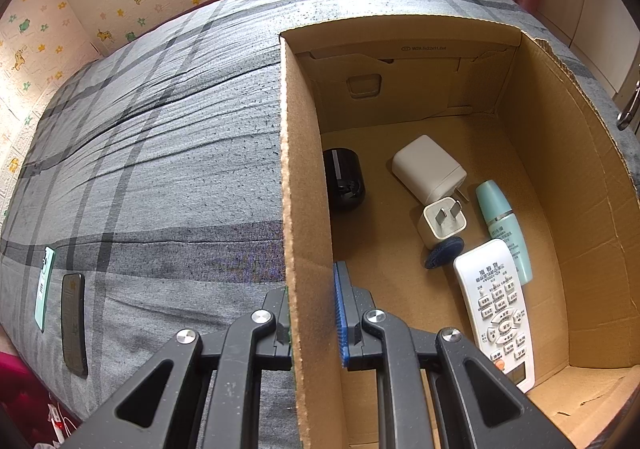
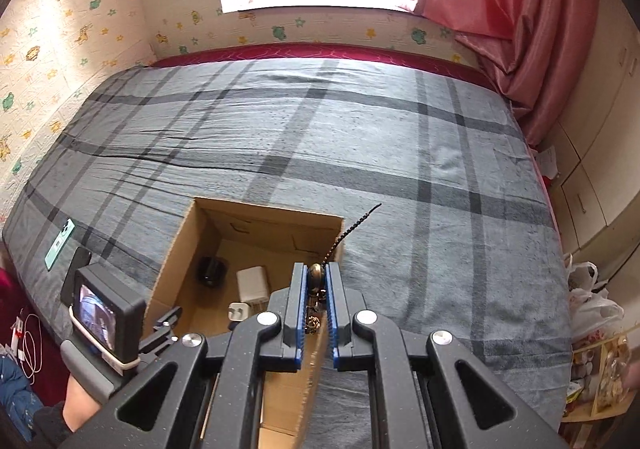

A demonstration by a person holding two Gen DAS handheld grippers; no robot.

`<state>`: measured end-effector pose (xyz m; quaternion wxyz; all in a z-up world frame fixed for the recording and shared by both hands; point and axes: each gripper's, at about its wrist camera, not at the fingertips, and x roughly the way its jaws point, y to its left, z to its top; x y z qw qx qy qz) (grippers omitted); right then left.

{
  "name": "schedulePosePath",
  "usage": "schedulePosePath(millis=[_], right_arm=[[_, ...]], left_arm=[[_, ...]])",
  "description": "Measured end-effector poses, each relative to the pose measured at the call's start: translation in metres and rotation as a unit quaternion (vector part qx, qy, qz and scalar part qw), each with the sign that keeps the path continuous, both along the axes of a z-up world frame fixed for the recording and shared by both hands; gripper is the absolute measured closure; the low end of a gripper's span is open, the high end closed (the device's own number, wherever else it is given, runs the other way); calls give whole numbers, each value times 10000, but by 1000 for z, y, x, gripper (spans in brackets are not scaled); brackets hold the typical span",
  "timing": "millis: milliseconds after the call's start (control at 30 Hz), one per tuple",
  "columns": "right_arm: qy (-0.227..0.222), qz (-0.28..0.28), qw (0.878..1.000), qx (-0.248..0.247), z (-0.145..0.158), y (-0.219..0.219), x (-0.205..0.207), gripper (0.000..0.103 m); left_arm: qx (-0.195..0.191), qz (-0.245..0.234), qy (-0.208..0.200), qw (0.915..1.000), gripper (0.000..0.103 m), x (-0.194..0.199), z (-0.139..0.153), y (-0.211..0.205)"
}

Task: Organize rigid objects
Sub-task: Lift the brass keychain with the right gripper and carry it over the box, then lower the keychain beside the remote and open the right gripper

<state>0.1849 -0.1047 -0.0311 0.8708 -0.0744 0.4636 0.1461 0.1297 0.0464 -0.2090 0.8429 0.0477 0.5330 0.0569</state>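
Observation:
An open cardboard box (image 1: 304, 169) stands on the grey plaid bed (image 1: 160, 153). My left gripper (image 1: 314, 313) is shut on the box's left wall, with one finger outside and one inside. In the box lie a black cylinder (image 1: 344, 179), a large white charger (image 1: 428, 167), a small white plug (image 1: 442, 223), a blue disc (image 1: 444, 252), a teal bottle (image 1: 506, 229) and a white remote (image 1: 496, 309). My right gripper (image 2: 316, 289) hangs above the box's (image 2: 264, 213) right wall. It is shut on a small brass trinket (image 2: 316, 274), whose black spotted cord (image 2: 354, 227) sticks up and away.
A teal phone (image 1: 44, 289) and a dark phone (image 1: 74, 325) lie on the bed left of the box. The left gripper's camera body (image 2: 108, 313) and a forearm (image 2: 80, 397) are at lower left. Pink curtain (image 2: 520, 29), cupboards and plastic bags (image 2: 592, 301) line the right side.

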Motion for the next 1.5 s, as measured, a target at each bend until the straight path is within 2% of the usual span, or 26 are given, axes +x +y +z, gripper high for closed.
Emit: schedulePosePath(millis=[200,600,1100,1300,1500], right_arm=[[176,175,9997,34,-19,26,-2,96],[645,289,9974,-116,-83,63,2,96],[1186,99,9924,-299,-150,76,15,95],[1375,68,9898,-376,-172,80,17,95],[1475,44,9886,-309,-180,79,18,94]], left_arm=[[-6,3,0,10000,88,0,0,0],[-33,-1,-17,10000,88,-2,-1,0],[-48,-12,-29,10000,88,-2,1,0],[-47,-9,-31,10000,88,-2,1,0],[-34,-18,-32,10000,88,-2,1,1]])
